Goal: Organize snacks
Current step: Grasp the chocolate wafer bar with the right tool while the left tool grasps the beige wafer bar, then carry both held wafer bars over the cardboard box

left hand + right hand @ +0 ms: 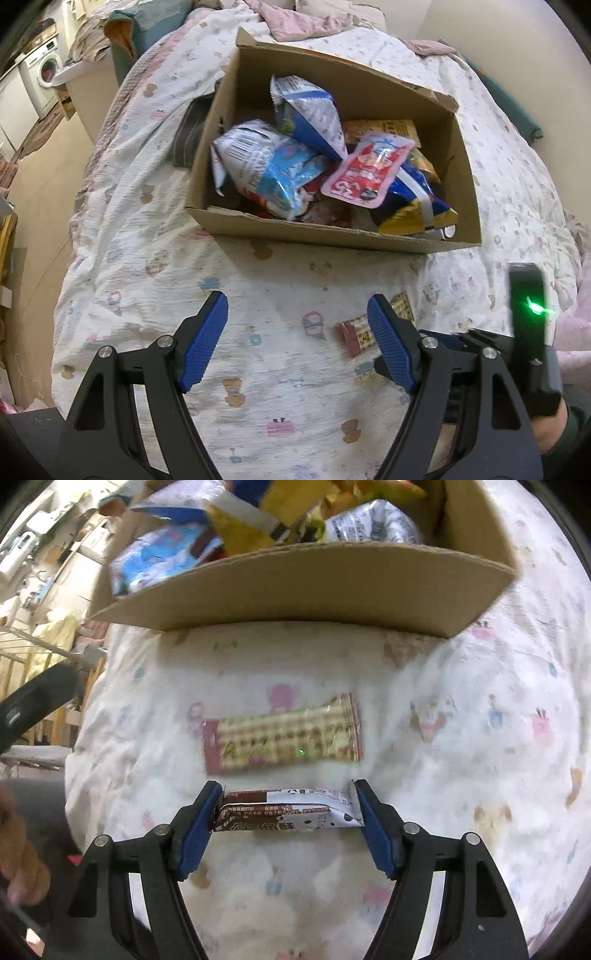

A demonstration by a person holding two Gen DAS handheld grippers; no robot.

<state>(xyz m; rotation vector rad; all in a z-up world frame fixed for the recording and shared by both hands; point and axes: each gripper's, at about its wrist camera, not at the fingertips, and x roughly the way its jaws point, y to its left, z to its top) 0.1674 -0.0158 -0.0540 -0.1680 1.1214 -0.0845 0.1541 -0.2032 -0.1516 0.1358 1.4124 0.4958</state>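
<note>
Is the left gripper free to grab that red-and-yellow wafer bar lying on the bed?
Probably yes. The left gripper is open and empty, and the wafer bar lies flat on the bedsheet just off its right finger. The right gripper, holding a chocolate bar, hovers close and may crowd it.

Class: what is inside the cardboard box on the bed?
The cardboard box holds piled snack bags: two blue-and-white bags, a pink pouch and yellow packets. Whatever lies beneath the pile is covered.
</note>
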